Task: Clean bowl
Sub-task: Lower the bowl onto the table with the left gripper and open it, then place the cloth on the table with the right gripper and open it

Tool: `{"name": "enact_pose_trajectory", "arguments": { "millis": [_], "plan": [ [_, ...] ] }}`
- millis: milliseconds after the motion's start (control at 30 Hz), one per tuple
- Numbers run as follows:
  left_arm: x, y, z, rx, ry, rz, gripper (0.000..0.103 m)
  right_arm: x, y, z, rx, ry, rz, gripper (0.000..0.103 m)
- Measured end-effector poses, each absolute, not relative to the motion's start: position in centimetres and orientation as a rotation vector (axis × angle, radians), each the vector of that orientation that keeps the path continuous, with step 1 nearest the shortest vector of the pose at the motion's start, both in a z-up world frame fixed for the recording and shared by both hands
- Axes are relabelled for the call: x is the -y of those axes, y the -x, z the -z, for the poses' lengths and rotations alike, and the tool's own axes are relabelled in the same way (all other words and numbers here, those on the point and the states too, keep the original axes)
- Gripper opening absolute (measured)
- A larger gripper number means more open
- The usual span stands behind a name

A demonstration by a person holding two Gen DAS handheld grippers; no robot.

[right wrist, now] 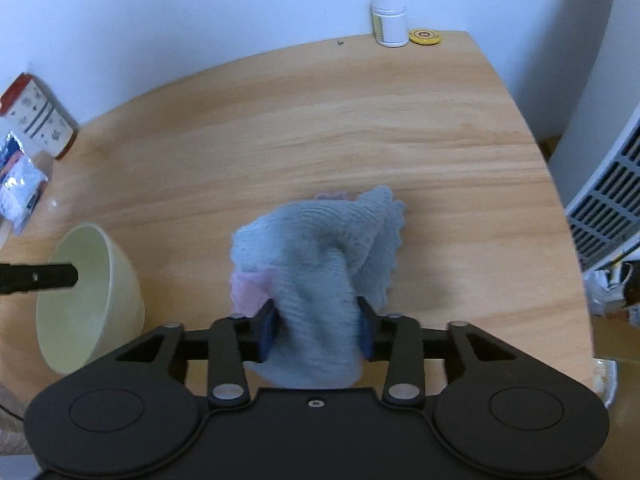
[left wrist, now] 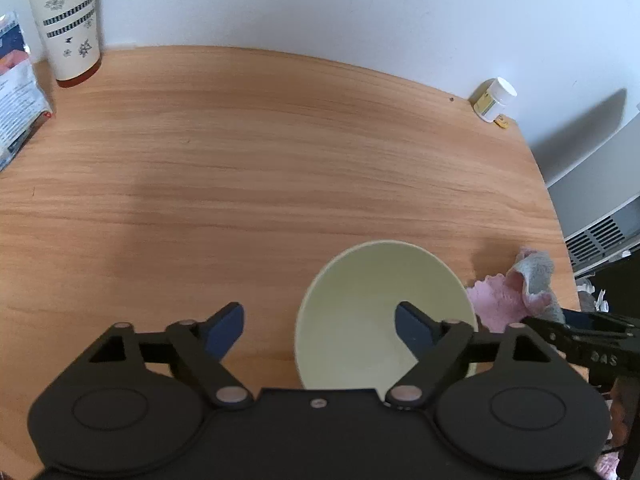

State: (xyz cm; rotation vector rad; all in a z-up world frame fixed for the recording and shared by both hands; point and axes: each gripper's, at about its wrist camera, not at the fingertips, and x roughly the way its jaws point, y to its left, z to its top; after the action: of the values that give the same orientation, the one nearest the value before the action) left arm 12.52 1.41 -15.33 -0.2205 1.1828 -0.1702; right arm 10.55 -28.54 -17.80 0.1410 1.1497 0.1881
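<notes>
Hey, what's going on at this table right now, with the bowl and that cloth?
A person is working two handheld grippers to clean a bowl. The right gripper is shut on a grey and pink cloth, bunched up over the wooden table. The left gripper is open at the pale yellow bowl, with one finger over the inside and the other outside the rim. The cloth is beside the bowl, not in it, so wiping has not begun.
</notes>
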Motion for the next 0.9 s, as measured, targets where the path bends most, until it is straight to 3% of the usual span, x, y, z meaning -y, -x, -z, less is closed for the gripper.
{"name": "enact_pose_trajectory", "arguments": {
  "millis": [33, 100, 333, 400, 900],
  "plan": [
    [-1.1, -12.3, 15.1, -1.185, 0.228, 0.163, 0.103, 28.5, -10.1, 17.3, -1.144, -0.124, -0.193, 0.073],
    [-0.4, -11.8, 14.7, -1.184, 0.219, 0.149, 0.102, 28.4, -9.7, 16.6, -1.134, -0.102, -0.191, 0.089],
    [1.3, -9.8, 13.4, -1.172, 0.186, 0.059, 0.103, 28.4, -8.3, 14.6, -1.133, -0.068, -0.204, 0.096],
    [1.6, -9.3, 13.0, -1.167, 0.168, 0.041, 0.103, 28.6, -8.0, 13.8, -1.113, -0.059, -0.206, 0.103],
    [1.1, -5.0, 3.1, -1.131, 0.122, 0.091, 0.103, 28.5, -4.3, 4.7, -1.025, -0.127, -0.222, 0.103]
  ]
}}
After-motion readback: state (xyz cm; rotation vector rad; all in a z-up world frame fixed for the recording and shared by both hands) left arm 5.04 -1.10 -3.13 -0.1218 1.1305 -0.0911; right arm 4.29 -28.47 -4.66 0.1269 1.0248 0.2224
